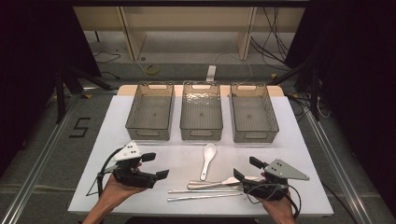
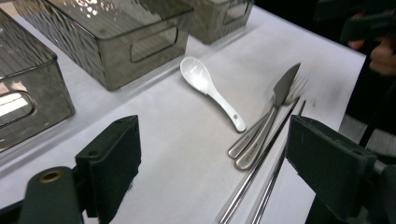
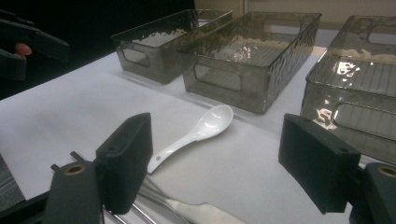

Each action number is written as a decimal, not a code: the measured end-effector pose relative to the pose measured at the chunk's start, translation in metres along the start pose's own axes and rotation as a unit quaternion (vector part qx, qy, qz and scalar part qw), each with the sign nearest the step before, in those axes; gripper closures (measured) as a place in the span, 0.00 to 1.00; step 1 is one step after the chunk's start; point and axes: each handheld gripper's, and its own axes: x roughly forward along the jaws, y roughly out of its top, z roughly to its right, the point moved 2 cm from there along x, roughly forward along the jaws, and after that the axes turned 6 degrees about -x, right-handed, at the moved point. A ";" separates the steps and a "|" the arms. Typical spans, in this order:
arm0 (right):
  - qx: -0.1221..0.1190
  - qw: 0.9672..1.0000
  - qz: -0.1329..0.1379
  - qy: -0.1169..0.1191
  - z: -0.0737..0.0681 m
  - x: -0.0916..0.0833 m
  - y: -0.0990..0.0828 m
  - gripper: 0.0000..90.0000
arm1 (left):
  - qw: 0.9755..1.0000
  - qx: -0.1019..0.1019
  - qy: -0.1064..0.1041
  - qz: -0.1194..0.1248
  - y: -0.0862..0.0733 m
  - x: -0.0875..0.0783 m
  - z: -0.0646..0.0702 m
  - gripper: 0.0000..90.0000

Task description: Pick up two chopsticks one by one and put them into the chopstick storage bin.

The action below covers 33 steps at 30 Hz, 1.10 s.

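Both grippers, left (image 1: 156, 165) and right (image 1: 243, 169), hover wide open, holding and touching nothing. Between them on the white table (image 1: 116, 140) lie a white ceramic soup spoon (image 1: 207, 158), steel knife (image 2: 268, 119), fork (image 2: 292, 93) and metal chopsticks (image 1: 205, 193). Three smoky transparent plastic bins (image 1: 201, 109) behind stand empty.

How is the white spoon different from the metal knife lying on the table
The white spoon is glossy white, like ceramic; the knife is bare silvery metal. The spoon is short with a rounded bowl; the knife is longer, slim and ends in a point. The spoon lies alone, its bowl towards the bins; the knife lies against a fork, beside two metal chopsticks. Both rest flat on the white table, untouched by either gripper.
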 end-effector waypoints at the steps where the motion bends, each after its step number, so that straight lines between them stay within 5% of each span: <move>1: 0.000 1.000 -0.001 0.001 0.000 0.000 0.000 0.30 | 1.000 0.005 -0.004 -0.016 0.003 0.004 0.002 0.21; 8: 0.000 1.000 -0.002 0.005 0.000 0.001 0.000 0.32 | 0.997 0.026 -0.015 -0.067 0.009 0.020 0.014 0.26; 12: -0.001 1.000 -0.008 0.008 0.000 0.001 -0.001 0.32 | 0.992 0.046 -0.032 -0.112 0.007 0.030 0.024 0.31; 14: -0.002 1.000 -0.009 0.008 0.001 0.001 -0.001 0.33 | 0.986 0.063 -0.036 -0.152 0.003 0.039 0.032 0.35; 15: -0.002 1.000 -0.009 0.008 0.001 0.001 -0.001 0.33 | 0.986 0.063 -0.036 -0.152 0.003 0.039 0.032 0.36; 16: -0.002 1.000 -0.008 0.011 0.001 0.001 -0.001 0.34 | 0.978 0.083 -0.037 -0.186 0.001 0.045 0.038 0.38; 17: -0.002 1.000 -0.008 0.011 0.001 0.001 -0.001 0.34 | 0.978 0.083 -0.037 -0.186 0.001 0.045 0.038 0.39; 19: -0.002 1.000 -0.009 0.013 0.000 0.001 -0.001 0.36 | 0.968 0.105 -0.041 -0.222 -0.003 0.054 0.046 0.42; 20: -0.002 1.000 -0.009 0.013 0.000 0.001 -0.001 0.36 | 0.968 0.105 -0.041 -0.222 -0.003 0.054 0.046 0.44; 21: 0.000 1.000 -0.010 0.016 0.000 0.001 -0.001 0.36 | 0.966 0.109 -0.040 -0.231 -0.004 0.057 0.047 0.46; 24: 0.003 1.000 -0.012 0.018 0.001 0.001 -0.002 0.37 | 0.956 0.123 -0.038 -0.263 -0.008 0.066 0.049 0.51; 25: 0.003 1.000 -0.012 0.018 0.001 0.001 -0.002 0.37 | 0.951 0.129 -0.038 -0.280 -0.009 0.072 0.051 0.53; 26: 0.003 1.000 -0.012 0.018 0.001 0.001 -0.002 0.37 | 0.951 0.129 -0.038 -0.280 -0.009 0.072 0.051 0.55; 29: 0.004 1.000 -0.014 0.019 0.001 0.001 -0.002 0.37 | 0.942 0.145 -0.038 -0.301 -0.013 0.081 0.055 0.59; 33: 0.004 1.000 -0.017 0.020 0.001 0.002 -0.002 0.37 | 0.934 0.149 -0.038 -0.324 -0.018 0.087 0.056 0.64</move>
